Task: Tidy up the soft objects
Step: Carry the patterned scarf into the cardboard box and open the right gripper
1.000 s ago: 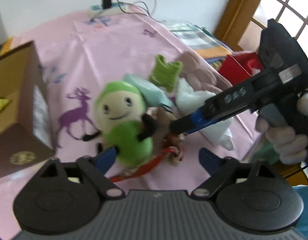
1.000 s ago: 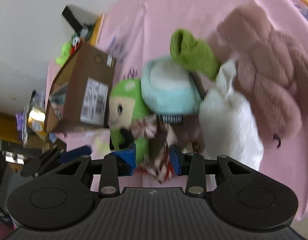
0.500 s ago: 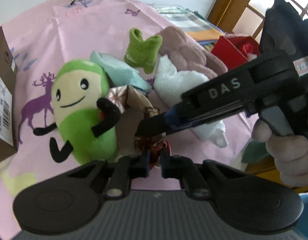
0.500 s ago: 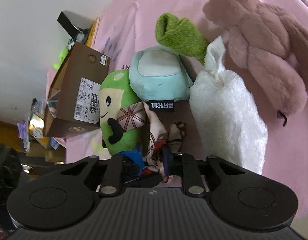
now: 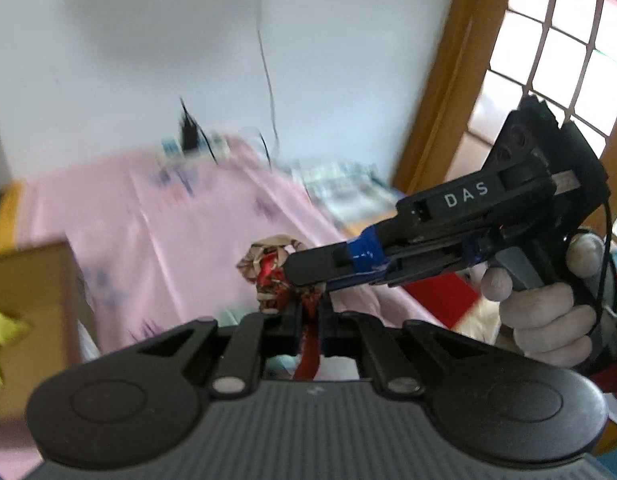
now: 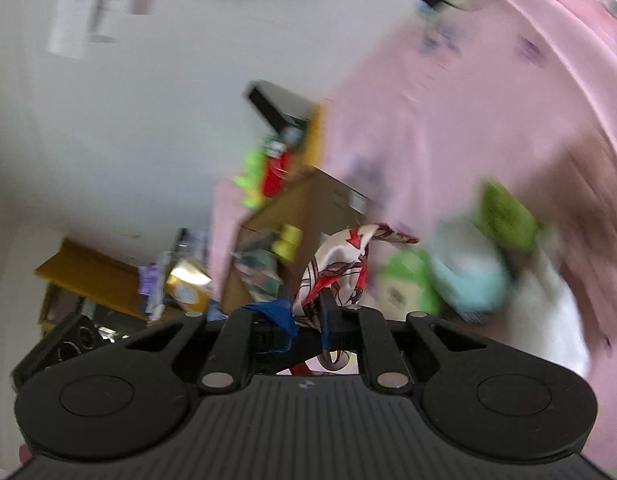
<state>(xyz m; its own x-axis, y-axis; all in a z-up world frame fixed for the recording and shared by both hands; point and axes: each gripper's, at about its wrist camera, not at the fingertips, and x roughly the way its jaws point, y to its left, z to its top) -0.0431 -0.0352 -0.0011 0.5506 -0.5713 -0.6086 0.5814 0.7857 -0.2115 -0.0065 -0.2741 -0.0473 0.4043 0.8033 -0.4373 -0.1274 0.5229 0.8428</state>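
Both grippers are shut on the same patterned red-and-cream scarf (image 5: 274,272), held up above the pink bedspread (image 5: 180,240). My left gripper (image 5: 308,320) pinches its lower part. My right gripper (image 6: 308,320) pinches the scarf (image 6: 340,264) too, and its black body (image 5: 468,232) reaches in from the right in the left wrist view. Below, blurred, lie a green plush doll (image 6: 404,284), a light blue plush (image 6: 468,276), a green sock (image 6: 504,216) and a white fluffy toy (image 6: 548,320).
An open cardboard box (image 6: 308,208) stands on the bed to the left; it also shows in the left wrist view (image 5: 28,300) with something yellow inside. A wall, a cable (image 5: 268,92) and a wooden window frame (image 5: 448,80) are behind. Clutter sits on a shelf (image 6: 108,280) at left.
Both grippers have risen off the bed with the scarf between them; the views tilted up toward the wall. The plush toys stayed below on the bedspread.
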